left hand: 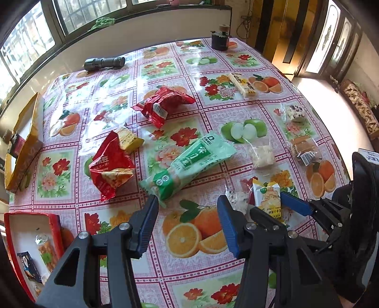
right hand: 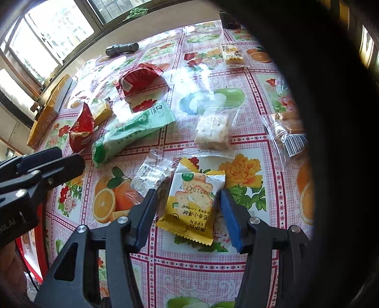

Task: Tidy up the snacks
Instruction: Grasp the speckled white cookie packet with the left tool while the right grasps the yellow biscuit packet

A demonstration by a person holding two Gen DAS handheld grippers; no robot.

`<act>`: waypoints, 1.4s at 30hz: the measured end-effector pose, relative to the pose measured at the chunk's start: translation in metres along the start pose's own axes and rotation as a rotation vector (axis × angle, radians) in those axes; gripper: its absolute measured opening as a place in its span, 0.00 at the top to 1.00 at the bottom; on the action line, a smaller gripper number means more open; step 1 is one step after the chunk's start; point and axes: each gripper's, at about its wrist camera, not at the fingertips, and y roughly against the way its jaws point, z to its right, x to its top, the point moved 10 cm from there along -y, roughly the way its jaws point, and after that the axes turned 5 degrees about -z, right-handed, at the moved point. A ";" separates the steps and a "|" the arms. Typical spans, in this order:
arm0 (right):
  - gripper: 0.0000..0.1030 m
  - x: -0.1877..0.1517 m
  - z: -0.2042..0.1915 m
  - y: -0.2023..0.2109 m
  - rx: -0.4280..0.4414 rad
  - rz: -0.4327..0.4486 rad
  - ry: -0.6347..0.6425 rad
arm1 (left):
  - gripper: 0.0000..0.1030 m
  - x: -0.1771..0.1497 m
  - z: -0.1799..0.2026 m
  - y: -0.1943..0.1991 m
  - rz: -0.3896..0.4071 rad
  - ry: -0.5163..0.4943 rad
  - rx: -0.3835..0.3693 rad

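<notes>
Between my right gripper's (right hand: 188,213) spread jaws lies a yellow cracker packet (right hand: 193,208) reading "LYFEN" and "0251027", flat on the fruit-print tablecloth (right hand: 203,263), not yet clamped. My left gripper (left hand: 188,213) gapes empty over a printed orange; beside it, a red box (left hand: 55,225) holds small wrapped snacks.

black flashlight (left hand: 104,63) on fruit-print tablecloth (left hand: 165,71) | dark jar, possibly (left hand: 220,40) | green cloth (left hand: 104,21) on windowsill

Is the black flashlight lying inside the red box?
No, the black flashlight lies on the tablecloth near the window, far from the red box.
</notes>
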 end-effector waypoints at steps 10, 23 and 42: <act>0.56 -0.006 0.015 0.006 -0.010 0.001 0.052 | 0.50 0.003 0.030 -0.036 -0.088 -0.059 0.005; 0.57 -0.016 0.029 0.014 0.000 -0.003 0.040 | 0.49 -0.003 0.050 -0.044 -0.112 -0.147 -0.007; 0.57 -0.015 0.027 0.014 -0.026 0.019 0.069 | 0.69 -0.008 0.035 -0.064 -0.149 -0.080 -0.051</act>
